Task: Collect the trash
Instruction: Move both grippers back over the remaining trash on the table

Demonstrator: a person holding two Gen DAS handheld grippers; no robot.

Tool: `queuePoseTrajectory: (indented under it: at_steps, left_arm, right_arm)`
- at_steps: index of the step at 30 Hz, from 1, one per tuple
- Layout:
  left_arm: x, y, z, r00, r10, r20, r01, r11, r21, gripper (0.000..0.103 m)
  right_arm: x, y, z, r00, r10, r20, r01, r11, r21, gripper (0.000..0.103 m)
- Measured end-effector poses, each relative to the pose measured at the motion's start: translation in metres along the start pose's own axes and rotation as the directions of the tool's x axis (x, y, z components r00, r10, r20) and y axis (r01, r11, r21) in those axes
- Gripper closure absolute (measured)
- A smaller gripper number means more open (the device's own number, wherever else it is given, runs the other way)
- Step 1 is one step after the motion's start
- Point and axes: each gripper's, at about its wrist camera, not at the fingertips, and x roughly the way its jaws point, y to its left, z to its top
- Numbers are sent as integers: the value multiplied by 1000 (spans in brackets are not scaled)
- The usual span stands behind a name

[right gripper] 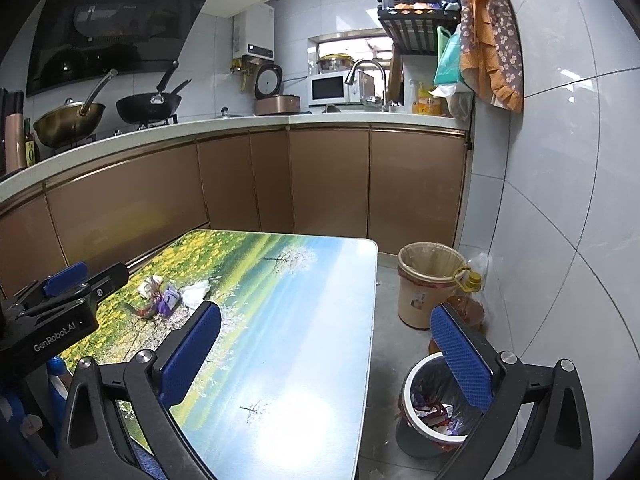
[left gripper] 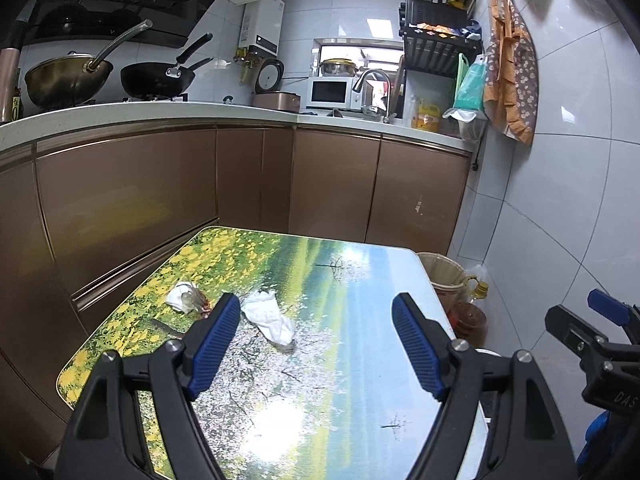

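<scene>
The small table [left gripper: 352,280] with a printed meadow scene stands close against the brown cabinet fronts [left gripper: 332,180] on its far and left sides, while its right edge faces open grey floor [right gripper: 384,344] running to the tiled wall. Most of the tabletop is bare; the trash sits near the far left corner: a crumpled white tissue [left gripper: 269,315], a second white wad with clear wrapping [left gripper: 185,297] beside it, and, seen only in the right wrist view, a purple wrapper [right gripper: 167,301]. The left gripper [left gripper: 316,344] hovers over the table, jaws spread with nothing between them, its left finger just beside the tissue. The right gripper [right gripper: 328,356] has its jaws wide and empty, straddling the table's right edge above a lined bin [right gripper: 434,400] holding wrappers; a tan bin [right gripper: 428,280] stands farther back.
</scene>
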Motion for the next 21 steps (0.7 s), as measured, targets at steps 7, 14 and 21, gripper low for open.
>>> queuePoseTrajectory:
  at_steps: [7,14,21]
  left_arm:
    - [9,17,-8,999,-3,-36,2,1000,-15,26]
    - [19,29,-15,997,-18,-75,16,1000,-24,26]
    - [26,42,-22,996,-11,-88,8,999,-31,26]
  right_arm:
    - [9,10,-3,1000,5,2,-5,1000,-9,0]
    - [20,13,-5,1000,16,-22,-16,1000,4,0]
    - [40,29,-13,996,37,-85,-38,999,-14,0]
